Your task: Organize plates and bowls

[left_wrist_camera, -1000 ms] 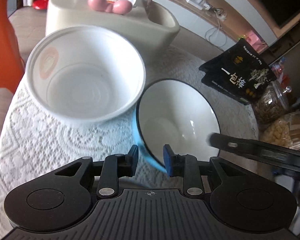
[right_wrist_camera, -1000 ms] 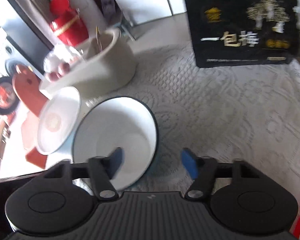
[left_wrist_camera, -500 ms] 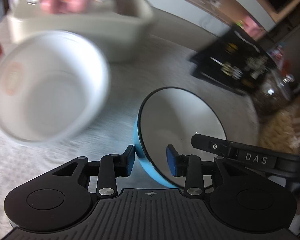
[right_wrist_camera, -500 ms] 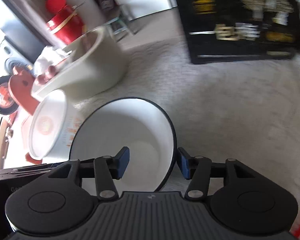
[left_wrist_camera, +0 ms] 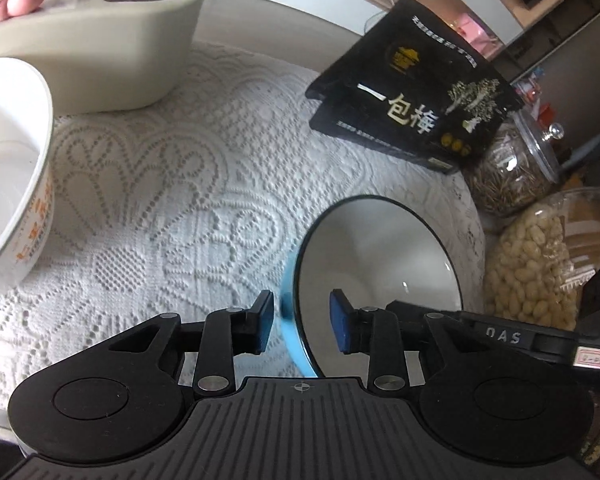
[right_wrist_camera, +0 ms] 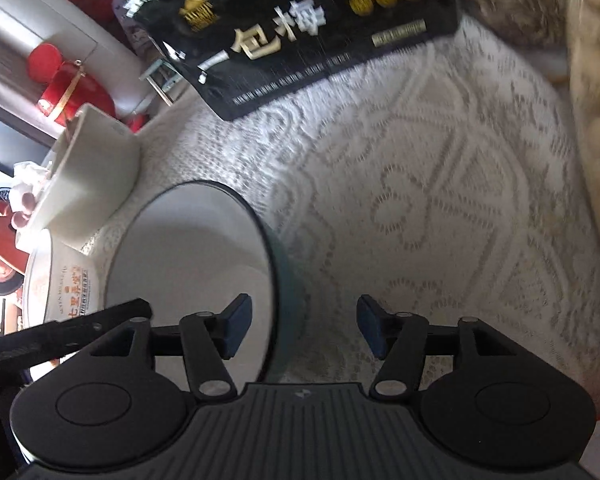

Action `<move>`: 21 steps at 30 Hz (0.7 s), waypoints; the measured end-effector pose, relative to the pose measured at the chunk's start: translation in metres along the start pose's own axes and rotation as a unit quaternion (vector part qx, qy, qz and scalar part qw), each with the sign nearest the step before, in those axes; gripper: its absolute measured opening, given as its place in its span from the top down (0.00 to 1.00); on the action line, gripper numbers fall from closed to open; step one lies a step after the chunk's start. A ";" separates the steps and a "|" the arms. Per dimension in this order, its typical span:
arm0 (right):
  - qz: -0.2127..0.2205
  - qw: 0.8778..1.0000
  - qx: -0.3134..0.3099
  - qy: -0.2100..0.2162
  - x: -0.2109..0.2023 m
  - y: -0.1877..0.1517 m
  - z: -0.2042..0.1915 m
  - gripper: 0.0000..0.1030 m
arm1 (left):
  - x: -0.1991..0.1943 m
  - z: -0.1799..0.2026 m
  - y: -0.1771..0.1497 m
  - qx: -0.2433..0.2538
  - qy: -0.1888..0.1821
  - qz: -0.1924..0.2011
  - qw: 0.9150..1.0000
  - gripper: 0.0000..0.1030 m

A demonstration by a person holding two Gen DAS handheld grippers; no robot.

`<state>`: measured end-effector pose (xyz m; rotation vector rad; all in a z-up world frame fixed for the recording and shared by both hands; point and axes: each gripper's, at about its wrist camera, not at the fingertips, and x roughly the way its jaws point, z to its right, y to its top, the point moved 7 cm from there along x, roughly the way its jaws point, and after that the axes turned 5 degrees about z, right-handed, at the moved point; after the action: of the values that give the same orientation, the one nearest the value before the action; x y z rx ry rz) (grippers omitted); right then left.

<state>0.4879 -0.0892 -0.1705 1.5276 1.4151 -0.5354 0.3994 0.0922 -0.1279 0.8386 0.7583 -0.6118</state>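
A blue bowl (left_wrist_camera: 380, 264) with a white inside and a dark rim appears to rest on the white lace cloth (left_wrist_camera: 204, 184). My left gripper (left_wrist_camera: 302, 324) straddles its near rim, one pad just outside the blue wall and the other inside. Its jaws are closing, and a gap still shows at the inner pad. My right gripper (right_wrist_camera: 304, 330) straddles the opposite rim of the same bowl (right_wrist_camera: 188, 248). Its jaws are opening and both pads stand off the wall. A larger white bowl (left_wrist_camera: 8, 168) with orange print stands at the left.
A beige tissue holder (left_wrist_camera: 100, 52) stands behind the white bowl. A black snack package (left_wrist_camera: 416, 88) lies at the back. A glass jar of seeds (left_wrist_camera: 516, 168) and a jar of peanuts (left_wrist_camera: 540, 264) crowd the right edge. Open lace cloth lies between the two bowls.
The blue bowl and both grippers have shifted right, away from the white bowl it was beside. The right gripper's fingers stand wider apart than half a second ago.
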 end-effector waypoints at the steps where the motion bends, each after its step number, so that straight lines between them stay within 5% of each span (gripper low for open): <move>1: 0.002 1.000 -0.003 0.002 0.000 0.000 -0.001 0.39 | 0.000 -0.001 0.002 -0.002 -0.001 0.000 1.000 0.68; 14: -0.046 0.998 0.007 0.031 0.017 0.007 -0.014 0.01 | -0.005 -0.019 0.004 -0.023 -0.019 0.001 1.000 0.67; 21: -0.067 0.997 -0.019 0.028 0.021 0.007 -0.019 0.00 | -0.009 -0.019 0.005 -0.030 -0.031 0.005 0.999 0.68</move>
<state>0.4939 -0.0616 -0.1773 1.4336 1.5708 -0.5473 0.3911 0.1120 -0.1275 0.7653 0.7118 -0.6011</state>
